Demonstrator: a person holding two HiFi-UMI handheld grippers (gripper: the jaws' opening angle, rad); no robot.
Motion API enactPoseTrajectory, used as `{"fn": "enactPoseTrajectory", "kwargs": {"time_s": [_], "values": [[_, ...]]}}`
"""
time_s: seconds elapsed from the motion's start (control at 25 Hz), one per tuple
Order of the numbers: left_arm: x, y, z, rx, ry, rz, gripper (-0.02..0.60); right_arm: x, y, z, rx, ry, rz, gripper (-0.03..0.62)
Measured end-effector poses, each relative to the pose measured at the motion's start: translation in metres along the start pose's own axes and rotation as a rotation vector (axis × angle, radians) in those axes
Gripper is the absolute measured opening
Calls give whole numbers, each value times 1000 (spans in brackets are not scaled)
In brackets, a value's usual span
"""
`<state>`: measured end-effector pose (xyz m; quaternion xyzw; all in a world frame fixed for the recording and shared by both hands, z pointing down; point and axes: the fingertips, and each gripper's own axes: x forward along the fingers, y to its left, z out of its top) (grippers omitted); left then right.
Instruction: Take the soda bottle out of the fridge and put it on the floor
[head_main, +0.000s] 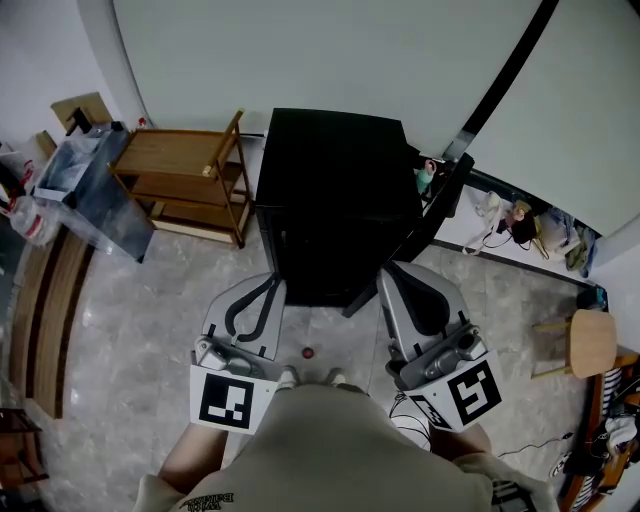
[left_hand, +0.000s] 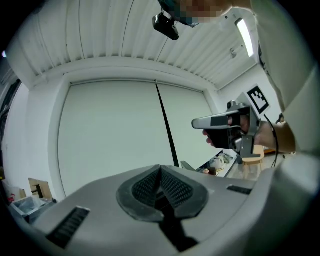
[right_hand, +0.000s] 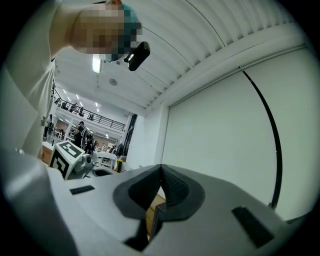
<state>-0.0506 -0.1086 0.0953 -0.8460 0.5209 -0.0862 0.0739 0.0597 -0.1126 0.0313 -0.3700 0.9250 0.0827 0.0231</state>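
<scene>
A small black fridge (head_main: 335, 200) stands against the pale wall straight ahead, with its door shut. No soda bottle shows in any view. My left gripper (head_main: 268, 286) is held low in front of the fridge, its jaws shut with nothing between them; the left gripper view shows its pads (left_hand: 150, 186) pressed together and aimed up at the wall. My right gripper (head_main: 398, 276) is beside it, level with the fridge's right corner, also shut and empty (right_hand: 161, 169). Neither gripper touches the fridge.
A wooden shelf unit (head_main: 185, 170) stands left of the fridge, with a clear plastic bin (head_main: 85, 175) beyond it. A wooden stool (head_main: 590, 340) is at the right. Clutter and cables (head_main: 520, 225) lie along the right wall. A small red thing (head_main: 309, 352) lies on the tiled floor.
</scene>
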Motion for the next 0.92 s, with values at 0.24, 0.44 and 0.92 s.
{"fn": "enactPoseTrajectory", "kwargs": {"time_s": [0.24, 0.44, 0.92], "values": [[3, -1, 5, -11, 11, 5, 6, -2, -11, -13, 9, 29, -6, -5], [3, 3, 8, -11, 13, 14, 6, -1, -15, -19, 15, 40, 1, -5], [2, -2, 9, 11, 18, 22, 6, -4, -13, -18, 18, 34, 14, -5]]}}
